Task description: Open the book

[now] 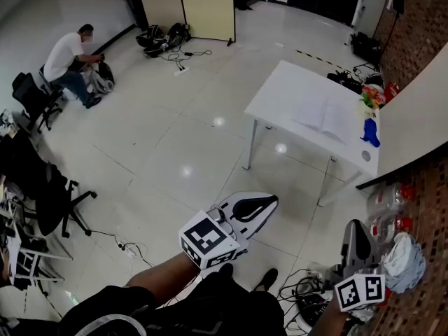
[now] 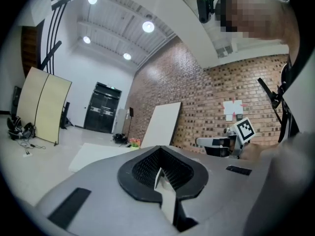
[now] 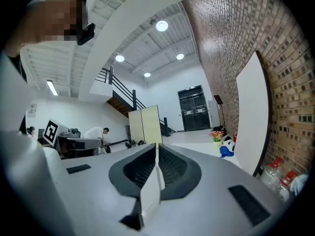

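Book (image 1: 323, 117) lies on white table (image 1: 280, 89), far from left tool (image 1: 268, 201) and right tool (image 1: 354, 227).

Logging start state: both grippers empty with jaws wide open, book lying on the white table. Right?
No: the jaws are shut, not wide open. Each gripper view shows it: the left gripper and the right gripper have their pads together, nothing between. The book does lie on the white table.

Wht table (image 1: 287, 93), wht book (image 1: 323, 116), blue toy (image 1: 370, 133), red-brn brick wall (image 1: 413, 26), beige partition (image 1: 206, 5), grey tile floor (image 1: 175, 117)
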The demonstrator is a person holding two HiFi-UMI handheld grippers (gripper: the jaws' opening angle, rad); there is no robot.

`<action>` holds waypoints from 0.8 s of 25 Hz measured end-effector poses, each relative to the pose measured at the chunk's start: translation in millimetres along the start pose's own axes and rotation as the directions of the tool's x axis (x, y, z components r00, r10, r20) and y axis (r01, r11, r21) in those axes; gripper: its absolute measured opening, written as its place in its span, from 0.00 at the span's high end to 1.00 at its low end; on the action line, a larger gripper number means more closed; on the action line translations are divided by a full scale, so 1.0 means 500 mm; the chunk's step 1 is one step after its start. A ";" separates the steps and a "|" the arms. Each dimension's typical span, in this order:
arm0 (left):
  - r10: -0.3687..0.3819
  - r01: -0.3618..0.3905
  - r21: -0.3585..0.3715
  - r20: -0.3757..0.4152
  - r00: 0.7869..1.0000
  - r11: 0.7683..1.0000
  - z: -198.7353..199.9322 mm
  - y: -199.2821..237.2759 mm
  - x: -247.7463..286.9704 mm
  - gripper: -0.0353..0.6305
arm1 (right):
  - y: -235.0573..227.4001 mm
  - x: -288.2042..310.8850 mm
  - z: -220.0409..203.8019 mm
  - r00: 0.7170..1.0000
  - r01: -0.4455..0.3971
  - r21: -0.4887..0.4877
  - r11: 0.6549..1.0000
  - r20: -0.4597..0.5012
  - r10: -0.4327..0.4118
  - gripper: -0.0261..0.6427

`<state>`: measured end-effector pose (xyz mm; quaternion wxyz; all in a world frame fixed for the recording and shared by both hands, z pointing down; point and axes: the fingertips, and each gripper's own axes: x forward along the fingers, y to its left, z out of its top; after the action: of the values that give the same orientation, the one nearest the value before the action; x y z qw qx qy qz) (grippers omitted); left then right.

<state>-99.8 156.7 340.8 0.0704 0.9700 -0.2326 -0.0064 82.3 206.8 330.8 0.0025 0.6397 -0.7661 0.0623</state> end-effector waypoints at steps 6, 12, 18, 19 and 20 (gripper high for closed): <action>-0.029 0.029 0.016 0.010 1.000 0.999 0.012 -0.147 -0.044 0.95 | 0.025 -0.156 0.014 1.000 0.008 -0.013 1.000 0.028 -0.007 0.95; 0.019 -0.019 -0.038 0.012 1.000 0.999 -0.015 -0.323 -0.082 0.96 | 0.014 -0.348 0.004 0.998 -0.035 -0.014 0.999 0.043 0.036 0.95; 0.092 -0.092 0.020 0.005 0.996 0.996 -0.026 -0.436 -0.107 0.95 | -0.007 -0.472 -0.011 0.998 -0.055 -0.015 0.998 0.031 0.056 0.95; 0.101 -0.101 0.024 -0.002 0.995 0.995 -0.031 -0.444 -0.124 0.95 | 0.007 -0.481 -0.016 0.998 -0.060 -0.019 0.998 0.031 0.061 0.95; 0.107 -0.107 0.025 -0.007 0.994 0.994 -0.036 -0.449 -0.142 0.95 | 0.022 -0.489 -0.017 0.997 -0.064 -0.026 0.998 0.034 0.065 0.95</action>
<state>-60.9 389.2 325.8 0.0599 0.9569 -0.2840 0.0042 115.3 448.9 317.7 -0.0047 0.6154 -0.7871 0.0417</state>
